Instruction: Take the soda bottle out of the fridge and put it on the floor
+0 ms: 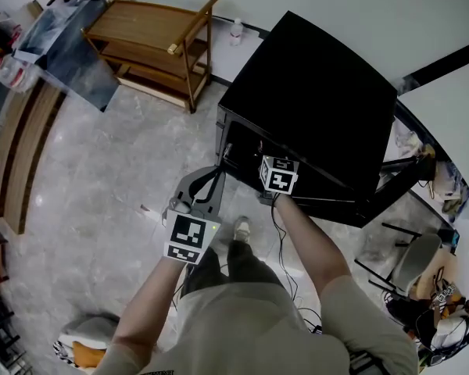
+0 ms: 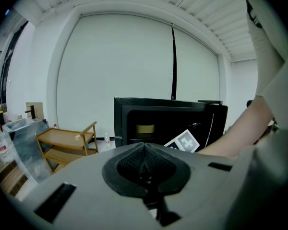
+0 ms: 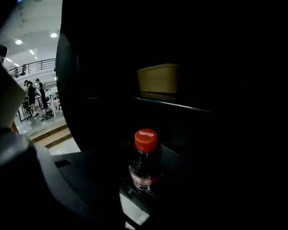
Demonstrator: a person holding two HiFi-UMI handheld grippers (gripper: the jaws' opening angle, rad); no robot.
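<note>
Right tongs (image 3: 141, 195) are reaching into the fridge (image 1: 313, 100), jaws wide apart with the bottle (image 3: 145, 159) upright between them. No clamp on it, so this looks like line-up for a neck grab. Left tongs (image 2: 145, 163) are closed on nothing and parked outside, probably just keeping clear. Bottle has a red cap and dark soda, and sits low in the fridge, under the shelf with the tan box (image 3: 158, 78).

My left tongs (image 2: 145, 169) are a pale grey moulded shell with black ribbed pads (image 2: 131, 162) and a black cord (image 1: 216, 180) looped across it. Behind them rides a white left cube (image 1: 189, 239) printed with black square markers. Its twin, the right cube (image 1: 279, 174), sits behind the darker right tongs (image 3: 144, 188). I wear a beige short-sleeved shirt (image 1: 258, 326), dark trousers (image 1: 242, 262) and a pale shoe (image 1: 241, 226).
</note>
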